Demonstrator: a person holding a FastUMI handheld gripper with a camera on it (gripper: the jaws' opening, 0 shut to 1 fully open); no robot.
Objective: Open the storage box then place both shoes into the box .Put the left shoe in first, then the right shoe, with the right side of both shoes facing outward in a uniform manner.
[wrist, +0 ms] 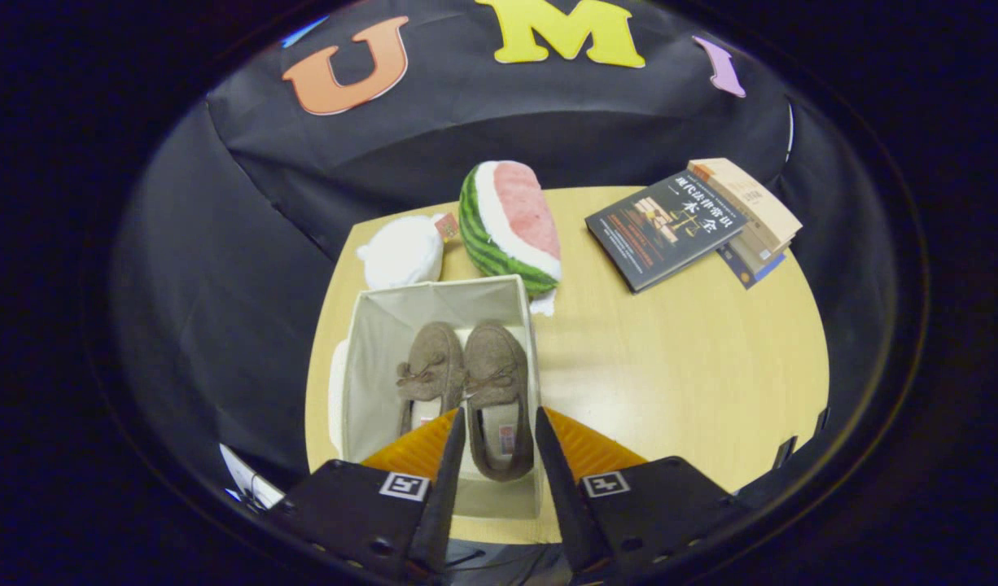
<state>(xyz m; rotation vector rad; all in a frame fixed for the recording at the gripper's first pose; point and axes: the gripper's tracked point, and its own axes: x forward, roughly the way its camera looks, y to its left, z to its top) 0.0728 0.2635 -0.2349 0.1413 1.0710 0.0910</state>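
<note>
Gripper [499, 427] open above the near end of the open storage box [367, 342], fingers spread either side of the right shoe's [496, 382] heel, gripping nothing. Left shoe [428, 373] beside it, both in the box, toes pointing away. Beyond on the surface [678, 358]: watermelon plush [511, 228], white plush [403, 251], books [694, 220].

Brown shoes [466, 382], off-white box [369, 358], green-striped pink watermelon plush [511, 224].

Watermelon plush [511, 228], white plush [401, 254], perhaps three stacked books [694, 221]
</note>
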